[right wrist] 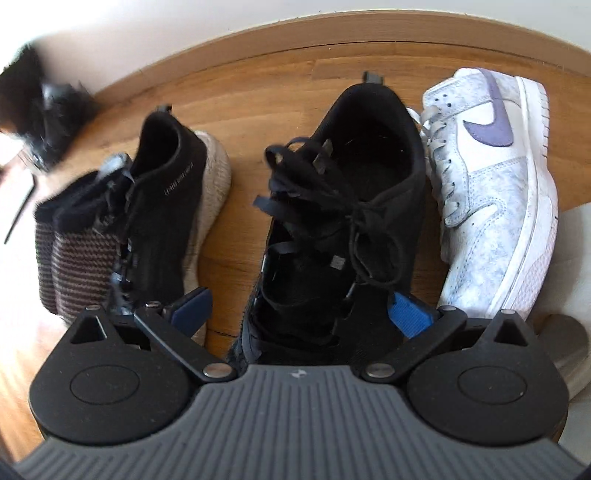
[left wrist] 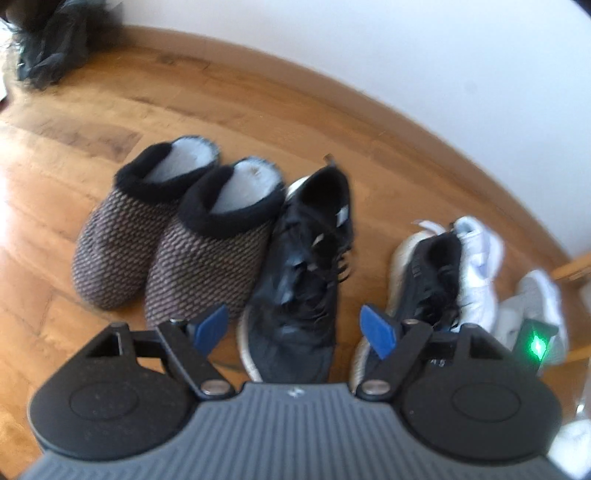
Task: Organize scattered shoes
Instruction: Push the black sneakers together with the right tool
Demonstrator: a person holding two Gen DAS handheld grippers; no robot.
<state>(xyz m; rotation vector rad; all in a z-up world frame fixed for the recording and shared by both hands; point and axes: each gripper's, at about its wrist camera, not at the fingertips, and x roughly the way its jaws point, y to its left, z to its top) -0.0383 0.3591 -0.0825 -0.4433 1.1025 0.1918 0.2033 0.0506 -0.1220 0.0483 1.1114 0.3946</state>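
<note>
Shoes stand in a row on the wooden floor [left wrist: 110, 110], heels toward the white wall [left wrist: 406, 55] and its wooden skirting board [right wrist: 332, 33]. From the left in the left wrist view: a pair of knitted slippers [left wrist: 173, 229] touching side by side, a black laced sneaker [left wrist: 303, 258] just beside them, then a bare strip of floor, then a second black sneaker [left wrist: 428, 273] pressed against a white sneaker [left wrist: 480, 266].

In the right wrist view the white sneaker [right wrist: 495, 192] lies tipped on its side against the second black sneaker [right wrist: 343, 221]; the first black sneaker [right wrist: 162, 206] stands apart to the left, floor showing between them.

Open floor lies far left of the slippers and between heels and skirting. A dark, blurred heap [left wrist: 48, 40] sits in the far-left corner.

Left gripper [left wrist: 295, 328]: jaws wide apart, nothing between the pads, hovering over the toe of the first black sneaker. Right gripper [right wrist: 301, 314]: jaws spread wide to either side of the second black sneaker's forefoot; whether the pads touch it cannot be told.
</note>
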